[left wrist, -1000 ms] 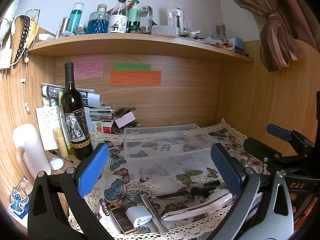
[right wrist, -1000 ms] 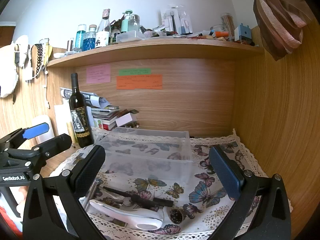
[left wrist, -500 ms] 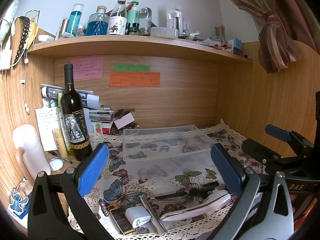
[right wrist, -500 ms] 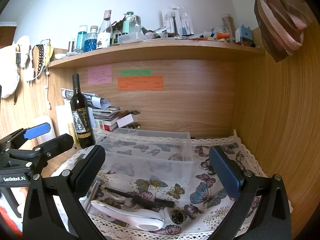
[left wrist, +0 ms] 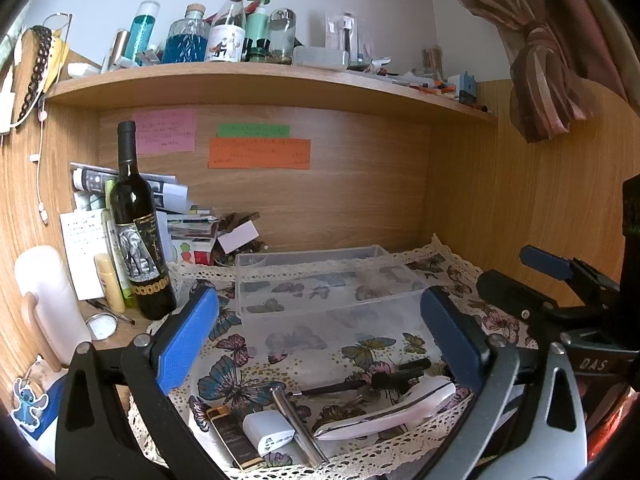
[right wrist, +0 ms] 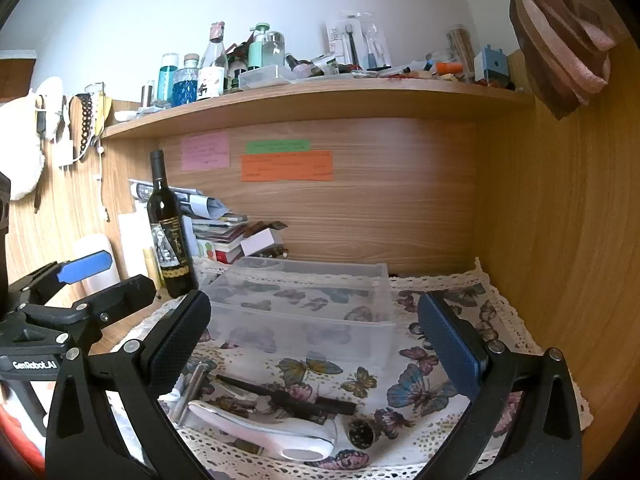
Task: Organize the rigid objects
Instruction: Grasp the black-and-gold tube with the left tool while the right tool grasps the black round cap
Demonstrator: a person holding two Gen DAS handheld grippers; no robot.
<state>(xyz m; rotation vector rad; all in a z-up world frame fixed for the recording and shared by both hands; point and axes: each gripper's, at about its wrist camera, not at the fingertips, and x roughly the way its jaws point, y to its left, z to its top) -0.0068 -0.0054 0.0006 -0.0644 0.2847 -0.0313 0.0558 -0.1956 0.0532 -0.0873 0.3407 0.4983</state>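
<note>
A clear plastic bin (left wrist: 320, 280) stands on the butterfly cloth; it also shows in the right wrist view (right wrist: 304, 304). In front of it lie a white curved device (left wrist: 384, 412) (right wrist: 264, 428), a black pen (left wrist: 360, 384) (right wrist: 288, 396), a metal rod (left wrist: 296, 424), a white charger (left wrist: 268, 434) and a gold-trimmed lighter (left wrist: 232, 436). A small dark cap (right wrist: 362, 432) lies by the device. My left gripper (left wrist: 320, 344) is open and empty above these items. My right gripper (right wrist: 316, 344) is open and empty beside it.
A wine bottle (left wrist: 138, 232) stands at the left with papers and books behind it. A white mug (left wrist: 48, 300) and small mirror (left wrist: 102, 325) sit at the far left. A crowded shelf (left wrist: 260, 84) runs overhead. Wooden walls close the back and right.
Both grippers have risen or tilted slightly; the scene has shifted down a little. Nothing on the cloth has moved.
</note>
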